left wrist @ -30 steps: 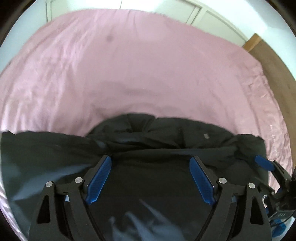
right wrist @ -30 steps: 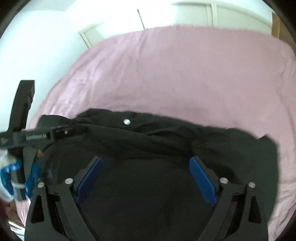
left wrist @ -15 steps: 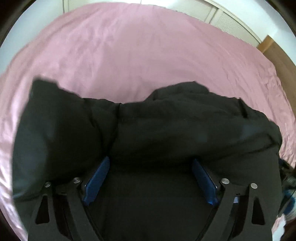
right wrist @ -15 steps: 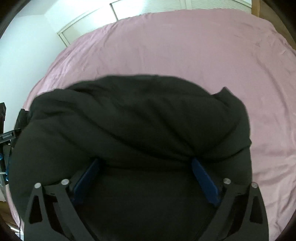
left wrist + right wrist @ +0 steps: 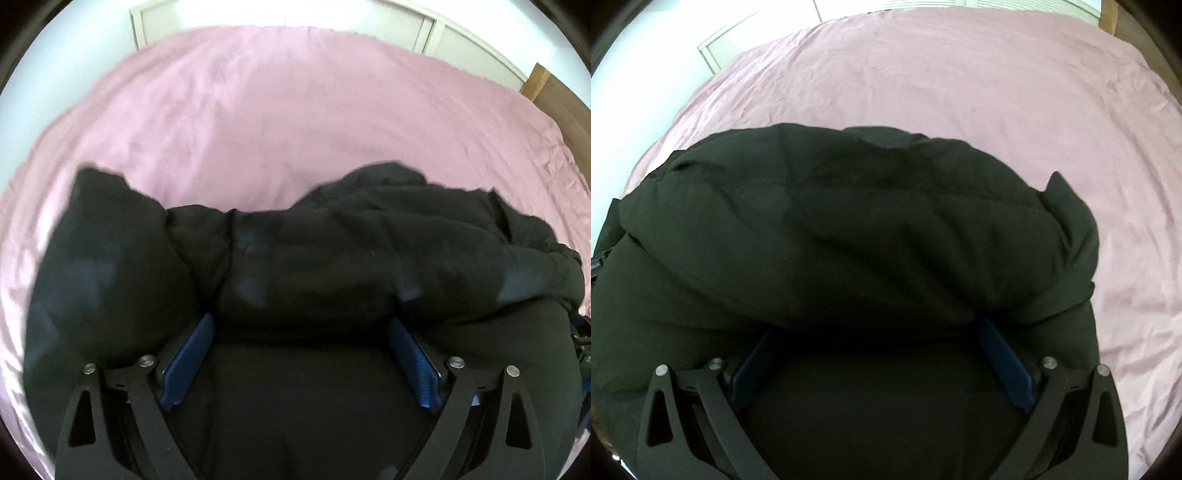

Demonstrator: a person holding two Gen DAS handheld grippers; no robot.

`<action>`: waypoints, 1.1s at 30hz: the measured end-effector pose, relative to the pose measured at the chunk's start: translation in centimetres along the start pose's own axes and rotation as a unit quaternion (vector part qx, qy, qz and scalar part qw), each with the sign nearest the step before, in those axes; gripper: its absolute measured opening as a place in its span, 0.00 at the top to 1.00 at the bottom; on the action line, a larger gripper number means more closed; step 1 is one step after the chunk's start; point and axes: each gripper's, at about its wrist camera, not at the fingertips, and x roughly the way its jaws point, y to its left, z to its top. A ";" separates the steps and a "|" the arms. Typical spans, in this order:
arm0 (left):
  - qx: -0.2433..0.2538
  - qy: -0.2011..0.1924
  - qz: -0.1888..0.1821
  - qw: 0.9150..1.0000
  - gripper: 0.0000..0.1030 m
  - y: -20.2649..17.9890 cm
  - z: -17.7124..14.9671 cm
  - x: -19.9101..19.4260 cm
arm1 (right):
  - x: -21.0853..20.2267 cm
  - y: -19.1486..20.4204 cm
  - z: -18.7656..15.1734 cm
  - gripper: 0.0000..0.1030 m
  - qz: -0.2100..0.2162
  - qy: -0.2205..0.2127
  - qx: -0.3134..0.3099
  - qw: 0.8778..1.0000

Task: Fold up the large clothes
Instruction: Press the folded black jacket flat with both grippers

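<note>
Jacket (image 5: 332, 258), black and padded, lies bunched on pink bedsheet (image 5: 295, 110), one thick layer doubled over lower part. Left gripper (image 5: 301, 354) and right gripper (image 5: 882, 363) both spread wide, pads not pinching cloth. First fold looks made; smoothing, further folds left.

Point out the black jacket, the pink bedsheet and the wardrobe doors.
black jacket (image 5: 849, 229): right wrist view, on the puffy folded-over top layer.
pink bedsheet (image 5: 277, 110): left wrist view, on bare sheet beyond the jacket.
wardrobe doors (image 5: 476, 48): left wrist view, on a white panel behind the bed.
</note>
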 end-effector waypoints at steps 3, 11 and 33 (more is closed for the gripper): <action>0.014 -0.034 -0.002 0.999 0.10 -0.3 -0.7 -3.6 | -3.0 0.8 -0.6 0.00 -0.012 -0.029 -0.007 0.999; 0.063 -0.079 0.003 0.995 0.10 -2.3 -3.7 -10.6 | -11.4 4.2 -2.8 0.00 0.004 -0.107 -0.039 0.993; 0.083 -0.050 -0.007 0.995 0.10 -4.0 -8.6 -9.0 | -8.5 12.3 -8.5 0.00 0.069 -0.080 -0.122 0.987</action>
